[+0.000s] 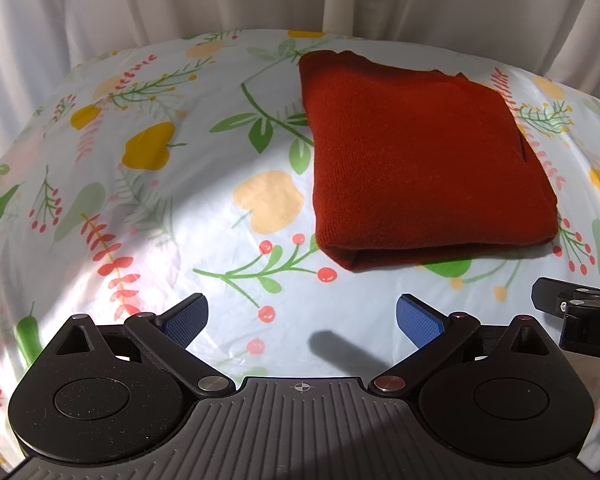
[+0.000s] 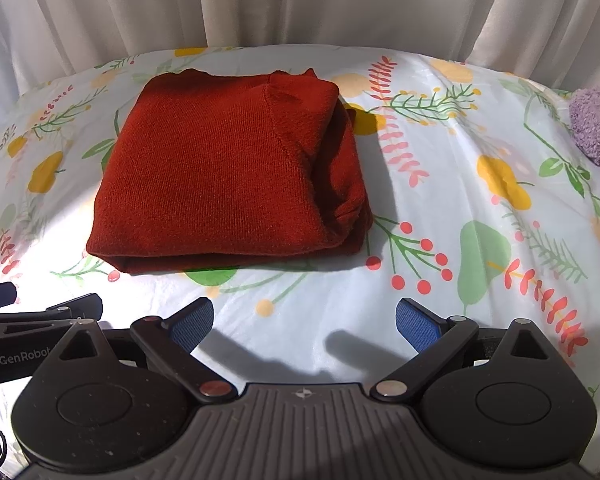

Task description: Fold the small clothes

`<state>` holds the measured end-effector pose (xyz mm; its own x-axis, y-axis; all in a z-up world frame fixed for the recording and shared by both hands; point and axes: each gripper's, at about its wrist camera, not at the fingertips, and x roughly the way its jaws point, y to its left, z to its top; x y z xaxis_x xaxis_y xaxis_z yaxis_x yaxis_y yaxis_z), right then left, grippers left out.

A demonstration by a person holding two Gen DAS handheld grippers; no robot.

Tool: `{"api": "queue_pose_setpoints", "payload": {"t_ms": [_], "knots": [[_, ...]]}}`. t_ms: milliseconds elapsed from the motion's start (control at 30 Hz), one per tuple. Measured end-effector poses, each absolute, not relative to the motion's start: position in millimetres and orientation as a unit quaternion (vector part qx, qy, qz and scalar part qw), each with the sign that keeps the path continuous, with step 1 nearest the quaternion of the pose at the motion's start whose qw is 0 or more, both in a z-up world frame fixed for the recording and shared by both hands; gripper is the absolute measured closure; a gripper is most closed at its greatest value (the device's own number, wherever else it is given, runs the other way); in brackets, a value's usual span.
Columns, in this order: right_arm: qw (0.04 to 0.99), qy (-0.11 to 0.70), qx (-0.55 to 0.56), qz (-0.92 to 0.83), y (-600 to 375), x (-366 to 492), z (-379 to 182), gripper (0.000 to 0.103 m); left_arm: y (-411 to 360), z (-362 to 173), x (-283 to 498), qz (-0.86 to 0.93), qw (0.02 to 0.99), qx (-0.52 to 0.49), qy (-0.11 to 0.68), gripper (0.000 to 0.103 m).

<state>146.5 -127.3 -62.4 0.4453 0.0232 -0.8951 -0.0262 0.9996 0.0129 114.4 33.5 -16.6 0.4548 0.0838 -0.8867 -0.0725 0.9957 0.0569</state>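
Note:
A rust-red knit garment (image 1: 416, 160) lies folded into a thick rectangle on the floral tablecloth (image 1: 140, 208); the right wrist view shows the same red garment (image 2: 228, 176) with a bunched edge on its right side. My left gripper (image 1: 302, 320) hovers open just short of the garment's near fold, blue pads wide apart and nothing between them. My right gripper (image 2: 304, 324) is also open and empty, a little back from the garment's front edge. Each gripper's black body shows at the edge of the other's view.
White curtains (image 2: 300, 4) hang close behind the table's far edge. A fuzzy lilac cloth item (image 2: 596, 128) lies at the far right of the tablecloth (image 2: 480, 184). Bare tablecloth stretches left of the garment and to its right.

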Motion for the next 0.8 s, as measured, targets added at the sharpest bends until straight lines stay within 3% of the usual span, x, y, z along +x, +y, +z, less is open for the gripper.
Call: {"api": "queue_pose_setpoints", "payload": {"t_ms": [800], "knots": [[0.849,0.527,-0.008,0.019,-127.0,147.1,-62.8,0.005,32.4,-17.1,115.4,0.043,0.852,0.005,0.521,0.000]]}}
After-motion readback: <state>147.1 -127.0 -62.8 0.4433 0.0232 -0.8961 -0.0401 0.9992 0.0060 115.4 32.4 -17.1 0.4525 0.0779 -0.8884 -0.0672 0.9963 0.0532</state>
